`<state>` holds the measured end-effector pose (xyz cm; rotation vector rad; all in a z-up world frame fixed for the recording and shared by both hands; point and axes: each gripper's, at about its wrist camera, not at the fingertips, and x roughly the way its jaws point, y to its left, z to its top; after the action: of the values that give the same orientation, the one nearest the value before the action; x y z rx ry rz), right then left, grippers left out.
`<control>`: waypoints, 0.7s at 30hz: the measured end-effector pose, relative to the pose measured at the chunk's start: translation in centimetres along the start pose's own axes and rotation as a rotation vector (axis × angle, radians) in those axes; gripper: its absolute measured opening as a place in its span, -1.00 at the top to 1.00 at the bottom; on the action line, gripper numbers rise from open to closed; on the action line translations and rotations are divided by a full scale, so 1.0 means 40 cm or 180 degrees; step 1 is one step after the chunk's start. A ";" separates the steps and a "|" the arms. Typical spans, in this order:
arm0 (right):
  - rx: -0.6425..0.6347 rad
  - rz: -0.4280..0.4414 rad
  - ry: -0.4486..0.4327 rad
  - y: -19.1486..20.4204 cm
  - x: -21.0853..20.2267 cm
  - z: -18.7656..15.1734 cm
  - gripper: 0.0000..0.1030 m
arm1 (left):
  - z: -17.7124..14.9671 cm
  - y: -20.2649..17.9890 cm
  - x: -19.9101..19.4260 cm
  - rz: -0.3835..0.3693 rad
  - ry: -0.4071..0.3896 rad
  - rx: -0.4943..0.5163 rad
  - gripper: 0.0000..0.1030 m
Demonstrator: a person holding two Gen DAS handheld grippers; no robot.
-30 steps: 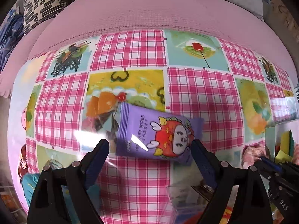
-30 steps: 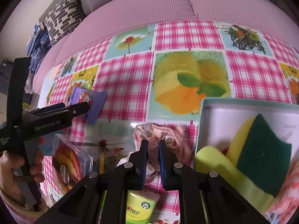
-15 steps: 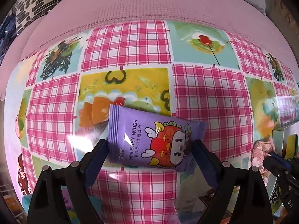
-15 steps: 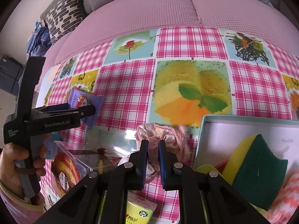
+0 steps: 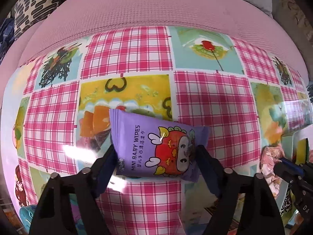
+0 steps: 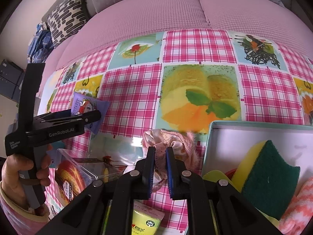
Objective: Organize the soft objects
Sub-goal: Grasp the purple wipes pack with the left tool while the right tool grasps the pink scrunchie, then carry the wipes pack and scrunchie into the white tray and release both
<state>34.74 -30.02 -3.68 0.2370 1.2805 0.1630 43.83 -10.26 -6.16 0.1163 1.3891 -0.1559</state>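
A purple baby wipes pack [image 5: 156, 146] lies on the chequered tablecloth [image 5: 215, 101], and it also shows in the right wrist view [image 6: 86, 103]. My left gripper [image 5: 156, 154] points straight down over it. Its jaws are closing with the pack between them, and both pads touch the pack's ends, the right end wrinkled. From the side, the left gripper [image 6: 86, 115] is held by a person's hand [image 6: 11, 168]. My right gripper [image 6: 160, 152] is shut on a pink lacy cloth [image 6: 170, 139] that rests on the table beside a pale teal box [image 6: 254, 124].
The teal box holds a green-and-yellow sponge [image 6: 268, 168] and a pink striped cloth [image 6: 297, 211]. A clear plastic box [image 6: 78, 168] stands at the near left. A yellow pack [image 6: 146, 221] lies under my right gripper. A pink sofa [image 6: 156, 9] borders the table's far side.
My left gripper has come down closer over the wipes pack and its jaws have narrowed onto the pack's ends. The right gripper has stayed shut on the pink cloth.
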 end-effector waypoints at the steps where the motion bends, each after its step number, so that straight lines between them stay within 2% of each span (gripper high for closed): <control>1: 0.0007 0.0006 -0.0008 0.000 -0.002 0.000 0.81 | -0.004 -0.006 -0.006 -0.0006 -0.0004 -0.0003 -0.40; 6: 0.0026 0.0034 -0.0051 -0.002 -0.023 -0.003 0.83 | -0.007 0.006 -0.027 -0.0134 -0.0040 -0.0094 -0.26; 15: 0.0066 0.0090 -0.0165 -0.013 -0.095 -0.017 0.83 | -0.040 0.002 -0.086 -0.0175 -0.0101 -0.0102 -0.22; 21: 0.0105 0.0118 -0.0308 -0.025 -0.182 -0.034 0.83 | -0.071 -0.009 -0.180 -0.0219 -0.0231 -0.0116 -0.22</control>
<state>31.39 -32.68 2.44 0.2938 1.1838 0.1603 39.78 -9.82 0.44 0.0322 1.3236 -0.1903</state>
